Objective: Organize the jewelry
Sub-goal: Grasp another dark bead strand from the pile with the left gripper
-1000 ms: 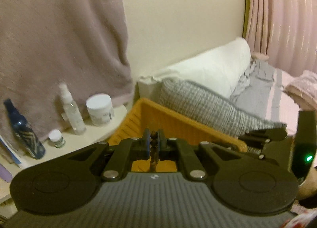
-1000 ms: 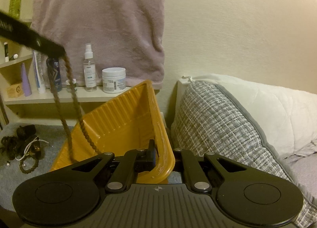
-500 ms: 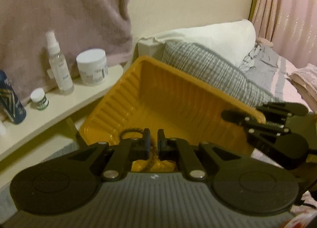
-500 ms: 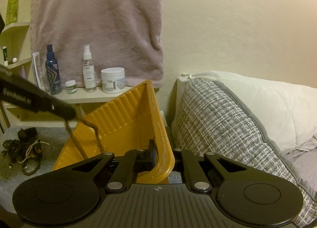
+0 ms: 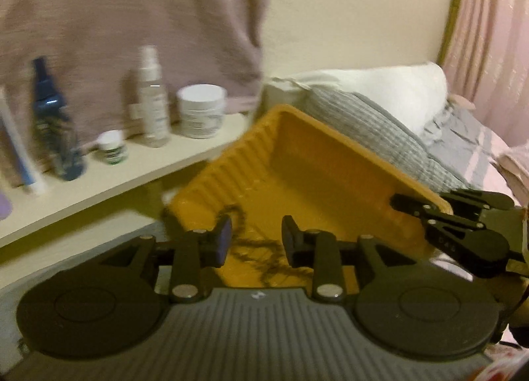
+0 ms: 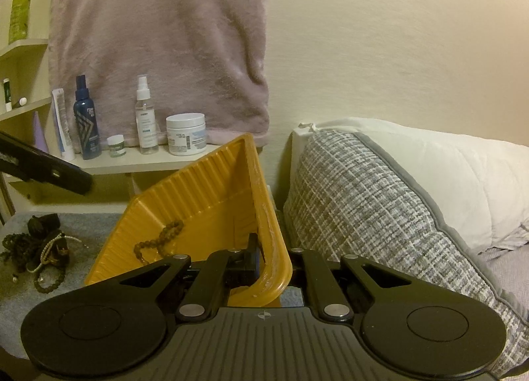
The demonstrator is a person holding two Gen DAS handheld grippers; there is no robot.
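Observation:
A yellow ribbed plastic tray [image 6: 211, 189] stands tilted; my right gripper [image 6: 271, 265] is shut on its near rim. The tray also shows in the left wrist view [image 5: 317, 162]. A brown beaded necklace [image 6: 158, 238] lies inside the tray, seen blurred in the left wrist view [image 5: 261, 245] too. My left gripper [image 5: 256, 238] is open and empty just above that necklace. A heap of other jewelry [image 6: 36, 248], dark beads and a pearl strand, lies on the grey surface left of the tray.
A cream shelf [image 6: 139, 162] behind the tray holds a blue bottle [image 6: 86, 119], a clear spray bottle [image 6: 145, 119], a white jar [image 6: 186, 134] and a small jar. A mauve towel [image 6: 158, 37] hangs above. A grey checked pillow [image 6: 370, 202] and white pillow lie right.
My left gripper lowered the brown necklace into the tray, opened and let it go; the necklace now lies in the tray. My right gripper has kept hold of the tray rim.

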